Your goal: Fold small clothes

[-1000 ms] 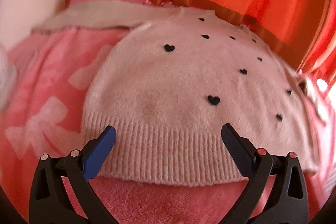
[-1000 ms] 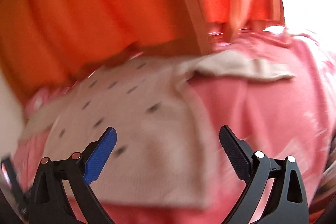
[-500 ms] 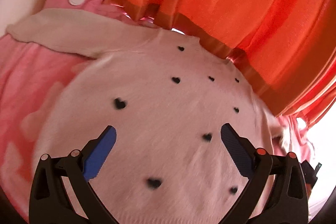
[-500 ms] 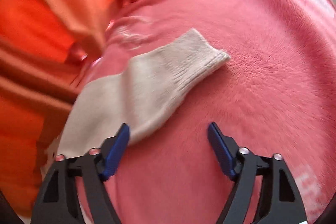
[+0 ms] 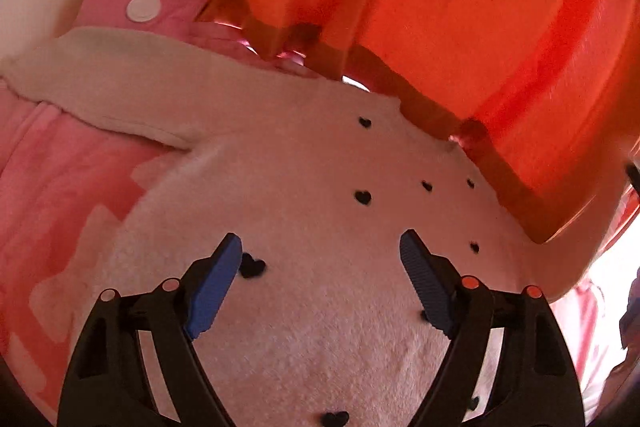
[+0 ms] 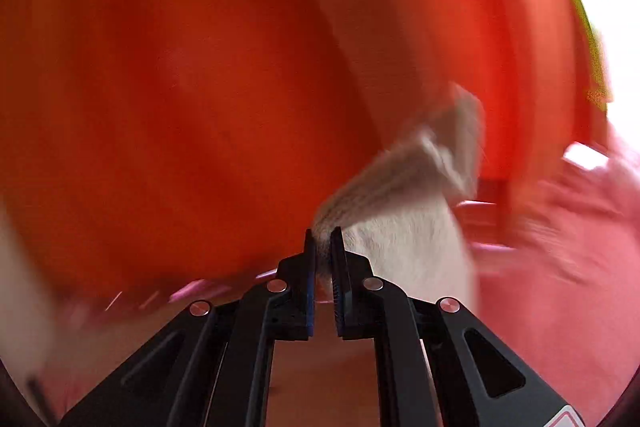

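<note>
Left tool [image 5: 320, 279] agape, right tool [image 6: 325, 267] clamped.

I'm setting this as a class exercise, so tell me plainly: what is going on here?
A person is folding a small pale pink sweater with black hearts, spread on a pink blanket before an orange curtain. The right hand-held gripper is shut on a sleeve cuff and holds it lifted. The left hand-held gripper hovers open above the sweater's body, holding nothing.
</note>
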Tool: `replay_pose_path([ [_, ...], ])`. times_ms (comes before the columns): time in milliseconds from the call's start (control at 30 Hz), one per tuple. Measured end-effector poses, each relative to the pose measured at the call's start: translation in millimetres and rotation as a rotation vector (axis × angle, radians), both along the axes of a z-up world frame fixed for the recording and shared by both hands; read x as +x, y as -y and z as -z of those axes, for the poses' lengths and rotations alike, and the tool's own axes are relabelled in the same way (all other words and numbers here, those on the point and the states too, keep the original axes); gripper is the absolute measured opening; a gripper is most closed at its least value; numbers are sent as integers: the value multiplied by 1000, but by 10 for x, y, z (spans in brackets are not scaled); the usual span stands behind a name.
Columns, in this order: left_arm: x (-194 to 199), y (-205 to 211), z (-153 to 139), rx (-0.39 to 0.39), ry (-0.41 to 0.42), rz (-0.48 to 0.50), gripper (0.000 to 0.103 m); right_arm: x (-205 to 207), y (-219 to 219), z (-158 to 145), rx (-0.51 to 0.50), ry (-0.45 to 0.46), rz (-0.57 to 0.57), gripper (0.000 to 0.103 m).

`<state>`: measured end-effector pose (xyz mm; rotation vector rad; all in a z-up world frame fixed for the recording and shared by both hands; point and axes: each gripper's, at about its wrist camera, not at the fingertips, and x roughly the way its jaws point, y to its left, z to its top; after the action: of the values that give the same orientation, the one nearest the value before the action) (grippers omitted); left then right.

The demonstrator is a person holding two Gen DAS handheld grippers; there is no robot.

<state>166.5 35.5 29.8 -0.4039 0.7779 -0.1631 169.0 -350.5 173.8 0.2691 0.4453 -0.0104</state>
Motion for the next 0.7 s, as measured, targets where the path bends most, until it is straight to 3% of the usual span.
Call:
replay_pose_path([
  [133, 103, -160, 63, -20, -10, -17, 92, 547, -1121, 704, 0, -201, -224, 15],
  [233, 277, -287, 160, -52, -38, -34, 92, 580, -1295, 1081, 20, -300, -217, 15],
  [300, 366, -347, 214, -92, -51, -40, 93, 472, -1137, 1144, 82, -332, -184, 19],
  [400, 526, -383, 320, -174, -77, -37, 94, 54, -737, 1123, 174, -380, -54, 36],
  [533, 718, -235, 448, -205, -118, -12, 94, -420, -108, 1266, 307, -396, 128, 55],
  [633, 820, -67, 514, -238, -127, 11, 94, -610, 358, 1494, 447, -411, 223, 55],
  [700, 919, 40, 585, -254, -150, 28, 93, -617, 501, 1625, 474, -424, 271, 55],
])
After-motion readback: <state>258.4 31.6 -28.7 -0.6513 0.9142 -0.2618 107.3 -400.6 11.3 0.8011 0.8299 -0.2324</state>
